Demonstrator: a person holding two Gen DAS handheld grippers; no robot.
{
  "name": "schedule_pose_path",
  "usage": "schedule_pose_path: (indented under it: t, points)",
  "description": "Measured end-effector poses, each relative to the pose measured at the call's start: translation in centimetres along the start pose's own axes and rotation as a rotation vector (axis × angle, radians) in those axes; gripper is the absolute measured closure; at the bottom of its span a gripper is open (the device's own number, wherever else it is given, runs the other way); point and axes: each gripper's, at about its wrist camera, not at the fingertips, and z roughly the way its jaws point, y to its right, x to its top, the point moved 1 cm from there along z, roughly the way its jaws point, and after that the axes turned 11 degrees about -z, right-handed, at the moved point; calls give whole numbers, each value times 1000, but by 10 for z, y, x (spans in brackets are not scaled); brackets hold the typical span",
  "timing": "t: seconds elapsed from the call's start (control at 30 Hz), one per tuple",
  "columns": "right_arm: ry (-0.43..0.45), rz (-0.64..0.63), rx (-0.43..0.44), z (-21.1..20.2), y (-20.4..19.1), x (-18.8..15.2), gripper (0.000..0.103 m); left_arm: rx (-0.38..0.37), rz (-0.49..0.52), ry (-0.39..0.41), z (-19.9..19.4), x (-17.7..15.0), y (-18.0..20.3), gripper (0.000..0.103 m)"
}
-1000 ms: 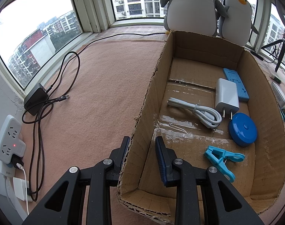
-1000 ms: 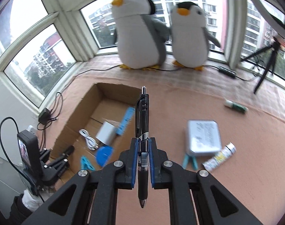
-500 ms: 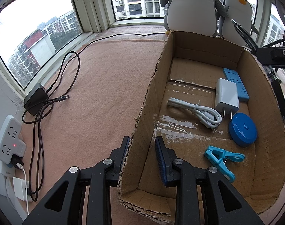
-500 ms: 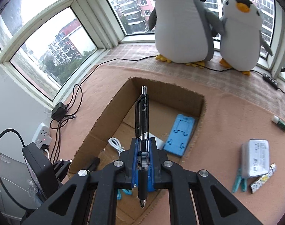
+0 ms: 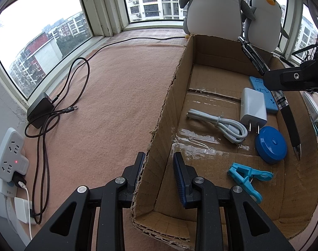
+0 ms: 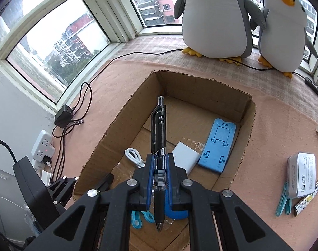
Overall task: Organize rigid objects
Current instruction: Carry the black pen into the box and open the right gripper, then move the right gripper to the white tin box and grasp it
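Note:
A cardboard box (image 5: pixel 165 113) lies open on the pink mat. My left gripper (image 5: pixel 159 155) is shut on its left wall, one finger outside and one inside. My right gripper (image 6: pixel 160 156) is shut on a black pen (image 6: pixel 158 125) and hangs above the box (image 6: pixel 200 92). In the left wrist view the pen (image 5: pixel 288 115) slants tip down over the box's right side. A white charger (image 5: pixel 253 108), a white cable (image 5: pixel 219 125), a blue round case (image 5: pixel 270 144), a blue clip (image 5: pixel 246 176) and a blue stand (image 6: pixel 219 144) lie on the box floor.
On the mat right of the box lie a silver tin (image 6: pixel 303 175), a teal clip (image 6: pixel 283 200) and a patterned tube (image 6: pixel 306 200). Two plush penguins (image 6: pixel 217 21) stand behind the box. A power strip (image 5: pixel 8 154), an adapter (image 5: pixel 40 109) and cables lie left.
My right gripper has carried the pen leftward and a little lower, from above the mat to above the box, and now shows in the left wrist view. The left gripper has kept still.

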Motion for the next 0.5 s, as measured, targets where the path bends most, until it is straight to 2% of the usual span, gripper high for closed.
schedule_pose_path:
  t: [0.07,0.13,0.2,0.27,0.5]
  points:
    - [0,-14,-1,1,-2,0,93,0,0,0,0,0,0,74]
    - [3,-28,-6,1,-5,-1,85,1,-1,0,0,0,0,74]
    - [14,-32,-17,-2,-7,-1,60,1,-1,1,0,0,0,74]
    - [36,-37,-36,-6,-8,-1,51,1,-1,1,0,0,0,74]
    - [55,-32,-66,-18,-1,-4,50,1,-1,1,0,0,0,74]
